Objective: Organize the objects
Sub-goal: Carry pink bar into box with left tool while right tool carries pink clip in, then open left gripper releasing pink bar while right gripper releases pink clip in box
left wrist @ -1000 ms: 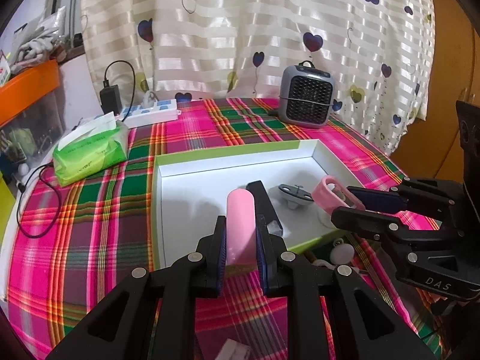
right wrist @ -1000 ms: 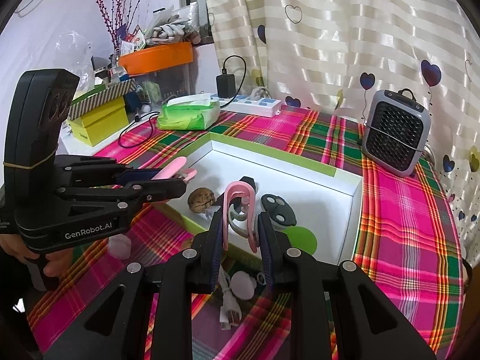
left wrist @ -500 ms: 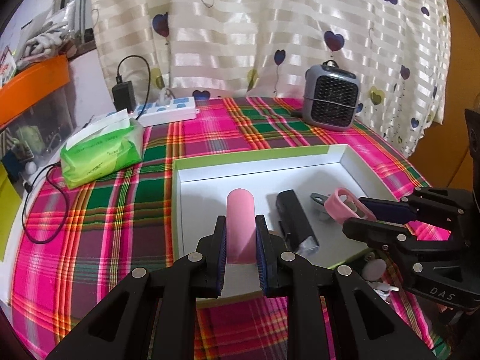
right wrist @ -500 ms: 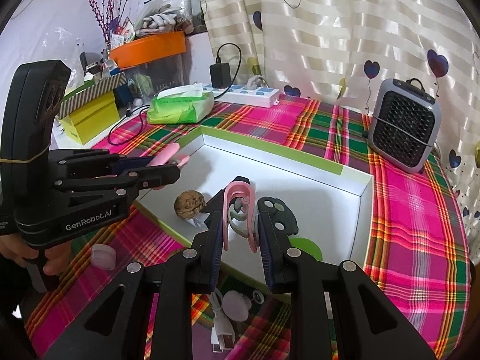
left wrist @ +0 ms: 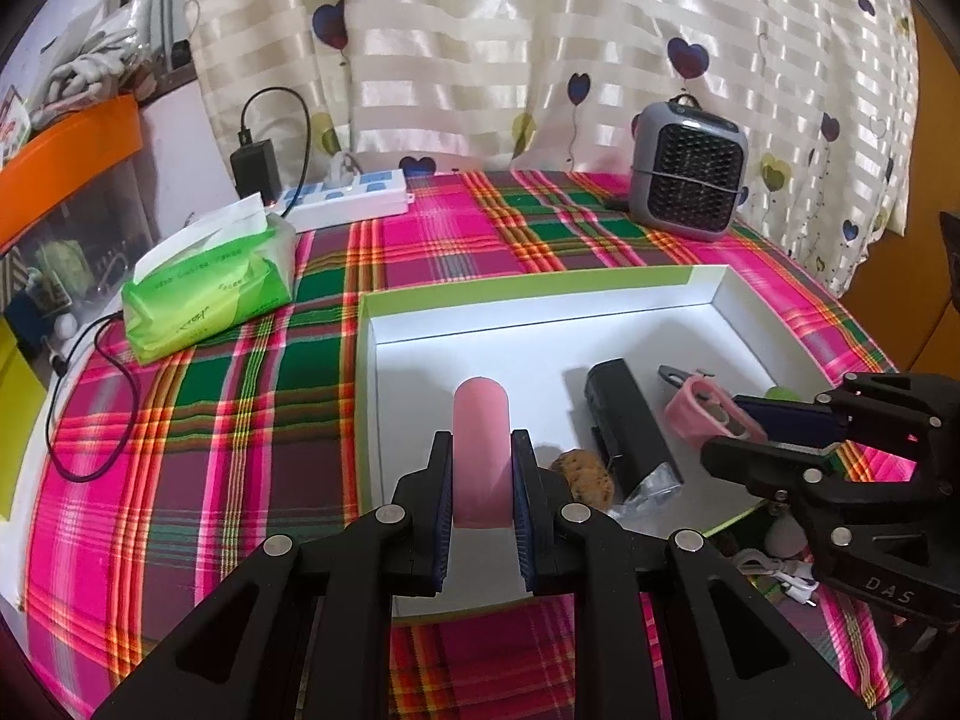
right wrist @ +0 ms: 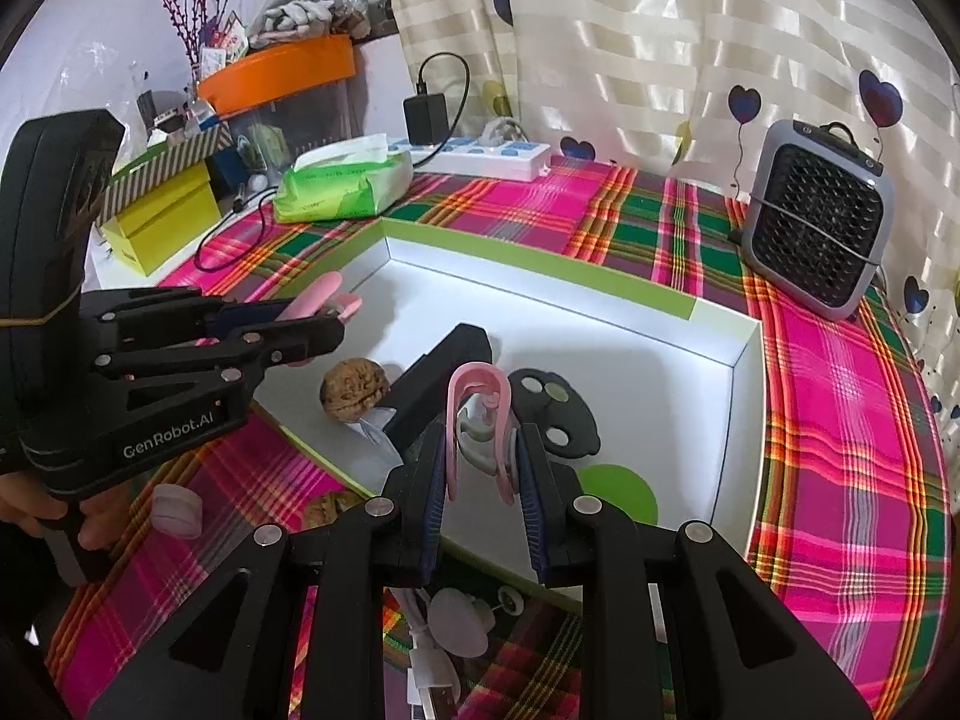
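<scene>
A white box with a green rim [left wrist: 540,294] lies on the plaid tablecloth. My left gripper [left wrist: 481,447] is shut on a pink rounded bar [left wrist: 480,411], held over the box's near left part. My right gripper [right wrist: 480,450] is shut on a pink clip [right wrist: 477,384], held over the box's middle. In the box lie a walnut [right wrist: 353,396], a black oblong device [right wrist: 441,369] and a black key fob [right wrist: 558,414]. The left wrist view shows the right gripper [left wrist: 741,420] with the clip [left wrist: 696,405] beside the black device [left wrist: 630,420].
A green tissue pack [left wrist: 210,282], a power strip [left wrist: 348,198] and a small grey heater [left wrist: 687,180] stand behind the box. Before the box's near edge lie a second walnut [right wrist: 327,507], a pink round piece [right wrist: 177,510] and white cable parts [right wrist: 450,624]. A hand [right wrist: 36,510] grips the left tool.
Both grippers have come forward and a little lower over the box, each still holding its pink object. The walnut and black device now show beside the left fingers.
</scene>
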The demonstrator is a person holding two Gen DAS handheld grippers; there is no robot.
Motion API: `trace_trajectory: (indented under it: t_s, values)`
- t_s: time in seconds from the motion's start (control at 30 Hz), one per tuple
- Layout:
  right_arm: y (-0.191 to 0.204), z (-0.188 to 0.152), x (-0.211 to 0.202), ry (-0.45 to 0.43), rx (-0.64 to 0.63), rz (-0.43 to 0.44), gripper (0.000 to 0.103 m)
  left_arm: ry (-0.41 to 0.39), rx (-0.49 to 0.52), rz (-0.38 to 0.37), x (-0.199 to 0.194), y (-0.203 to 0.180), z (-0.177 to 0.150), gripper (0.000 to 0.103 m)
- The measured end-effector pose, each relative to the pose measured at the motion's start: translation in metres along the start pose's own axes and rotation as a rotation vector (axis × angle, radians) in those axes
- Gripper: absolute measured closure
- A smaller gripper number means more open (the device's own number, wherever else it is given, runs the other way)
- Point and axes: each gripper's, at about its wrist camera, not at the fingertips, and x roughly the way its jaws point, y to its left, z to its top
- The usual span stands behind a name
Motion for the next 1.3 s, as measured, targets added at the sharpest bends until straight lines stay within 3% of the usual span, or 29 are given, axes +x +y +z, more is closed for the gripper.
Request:
trace_trajectory:
  t_s: [0.2,0.7,0.93,1.3]
  values:
    - [0.001,0.002,0.003,0.022,-0.013,-0.034,0.079,0.049,0.02,-0.006,0.011,-0.003,-0.003,0.087]
    - [0.005,0.0,0.004,0.016,-0.04,-0.056,0.079,0.05,0.035,-0.041,0.012,-0.006,-0.001,0.087]
    - [0.006,0.001,-0.007,-0.029,-0.051,-0.068,0.077,0.031,0.026,-0.059,0.008,-0.005,0.0,0.081]
    - [0.002,-0.006,-0.032,-0.112,-0.013,-0.058,0.077,-0.007,0.009,-0.048,-0.009,-0.004,-0.002,0.081]
